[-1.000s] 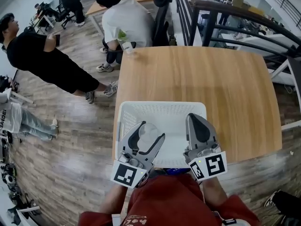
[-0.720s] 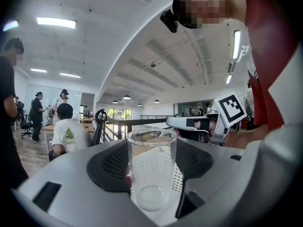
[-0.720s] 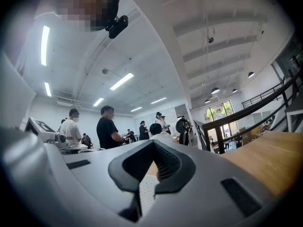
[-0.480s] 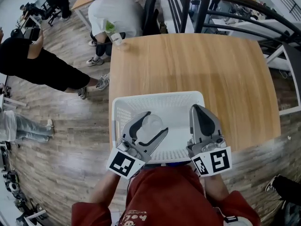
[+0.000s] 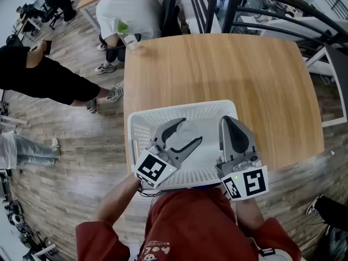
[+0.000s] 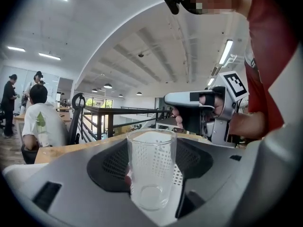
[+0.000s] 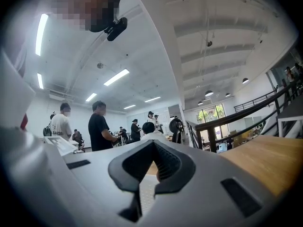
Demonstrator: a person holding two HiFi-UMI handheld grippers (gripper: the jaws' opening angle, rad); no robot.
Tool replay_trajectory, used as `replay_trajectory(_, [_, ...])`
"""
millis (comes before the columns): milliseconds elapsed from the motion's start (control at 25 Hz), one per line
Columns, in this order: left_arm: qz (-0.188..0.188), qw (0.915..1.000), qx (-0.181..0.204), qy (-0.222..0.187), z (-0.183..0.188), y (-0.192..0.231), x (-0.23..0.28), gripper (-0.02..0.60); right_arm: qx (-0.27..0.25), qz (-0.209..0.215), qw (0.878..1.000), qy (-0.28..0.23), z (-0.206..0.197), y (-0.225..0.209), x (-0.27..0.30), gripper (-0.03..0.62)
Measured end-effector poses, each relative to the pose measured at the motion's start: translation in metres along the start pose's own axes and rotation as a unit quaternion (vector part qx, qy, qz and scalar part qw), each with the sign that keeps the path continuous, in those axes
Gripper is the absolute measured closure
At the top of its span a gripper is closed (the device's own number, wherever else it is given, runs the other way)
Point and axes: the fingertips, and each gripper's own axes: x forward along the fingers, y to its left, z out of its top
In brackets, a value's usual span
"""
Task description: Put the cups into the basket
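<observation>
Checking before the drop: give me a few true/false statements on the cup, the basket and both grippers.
1. The left gripper grips a clear glass cup. True.
2. The cup lies loose in the white basket. False: the jaws hold it over the basket.
3. The right gripper has its jaws wide apart. False: they are together, with nothing between them.
4. The basket sits at the wooden table's near edge. True.
</observation>
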Motion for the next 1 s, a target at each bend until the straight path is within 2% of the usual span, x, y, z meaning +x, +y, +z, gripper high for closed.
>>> replay_trajectory(480, [-0.011, 0.9947, 0.003, 0.102, -0.063, -0.007, 0.044, 0.295, 0.006, 0.003, 1.0, 0.001, -0.002, 0.001, 0.006, 0.589])
replay_trajectory(640, [0.0, 0.989, -0.013, 0.147, -0.09, -0.011, 0.05, 0.295, 0.007, 0.003, 1.0, -0.002, -0.001, 0.0, 0.005, 0.589])
replay_trajectory(760, [0.014, 0.9857, -0.024, 0.166, -0.103, -0.009, 0.052, 0.295, 0.008, 0.001, 1.0, -0.003, 0.0, -0.001, 0.005, 0.589])
replay_trajectory(1000, [0.059, 0.9784, -0.004, 0.198, -0.115, 0.001, 0.055, 0.295, 0.006, -0.003, 1.0, 0.001, -0.002, -0.005, 0.002, 0.589])
